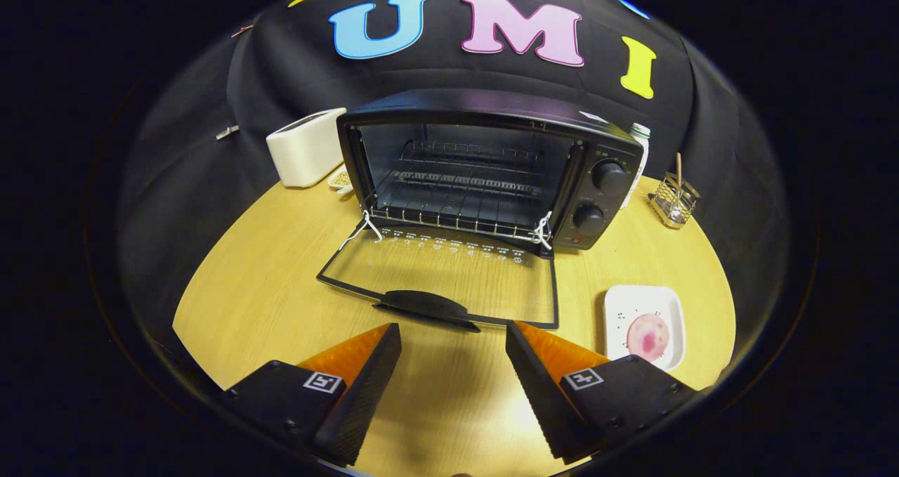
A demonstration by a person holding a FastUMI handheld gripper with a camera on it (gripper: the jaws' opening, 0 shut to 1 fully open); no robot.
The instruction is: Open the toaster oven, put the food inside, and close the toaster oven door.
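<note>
Wood-grain worktop (267, 287), round-edged, stands before a black cloth wall. On it, toward the back, sits a black oven (491, 168) with its door (442, 280) fully lowered and lying flat on the worktop, glass pane up, handle (425, 305) at the near edge. The cavity is open to view; a wire rack (456, 203) sits inside, with nothing seen on it. Two knobs (608, 177) are stacked on the oven's right panel.

The claw (453, 364) hovers above the worktop just short of the door handle. Its two fingers (365, 386) stand well apart with nothing between them, touching neither door nor handle. Each finger is black with an orange upper face and a square marker.

The food (647, 336), a round pinkish slice, lies on a white square plate (621, 308) to the right of the door, just ahead of the right finger and clear of it.

A white toaster (307, 147) stands left of the oven, close beside it, with a small dish (342, 179) partly hidden between the two. A wire holder (673, 199) with a stick in it stands right of the oven, and a white bottle (640, 147) shows partly behind the oven's right corner.
</note>
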